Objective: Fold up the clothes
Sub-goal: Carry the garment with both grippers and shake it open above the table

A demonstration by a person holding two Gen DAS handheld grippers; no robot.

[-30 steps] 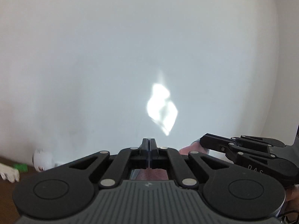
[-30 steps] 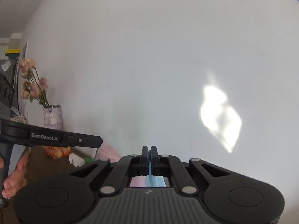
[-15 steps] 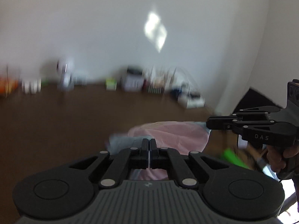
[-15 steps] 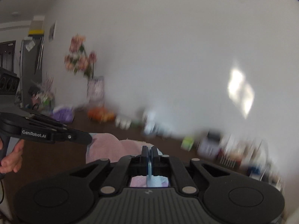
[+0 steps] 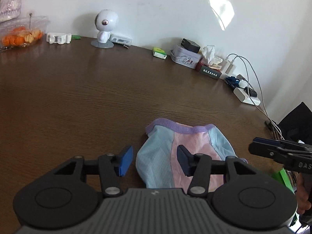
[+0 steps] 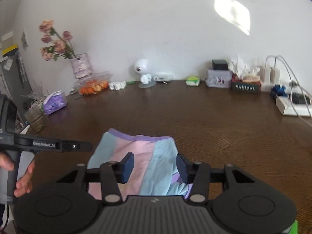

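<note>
On the brown wooden desk (image 5: 78,101), in the left wrist view, a small garment (image 5: 181,148) lies flat near the front edge. It has light blue and pink panels and a purple band along its far edge. The left gripper (image 5: 155,160) is spread wide and holds nothing; its left blue pad is over bare wood just beside the garment, and its right pad is over the pink middle panel. Whether the pads touch the cloth, I cannot tell. At the right side the right gripper (image 5: 280,153) comes in, with a hand (image 5: 302,195) under it. Along the wall at the far edge of the desk stand a white round camera figure (image 5: 105,27), a box with oranges (image 5: 19,35), a green packet (image 5: 159,52), a tin box (image 5: 185,57), a tissue box (image 5: 209,68) and a white power strip (image 5: 246,97) with cables.

In the right wrist view, the same garment (image 6: 140,156) lies on the desk (image 6: 214,117) directly before the right gripper (image 6: 155,164), which is also spread wide and empty. Both its pads are over the cloth, one above the pink panel and one at the garment's right edge. At the left the left gripper (image 6: 74,146) appears from the side, held by a hand (image 6: 23,179). At the far left of the desk a vase with pink flowers (image 6: 78,58) stands behind the box with oranges (image 6: 93,84).
</note>
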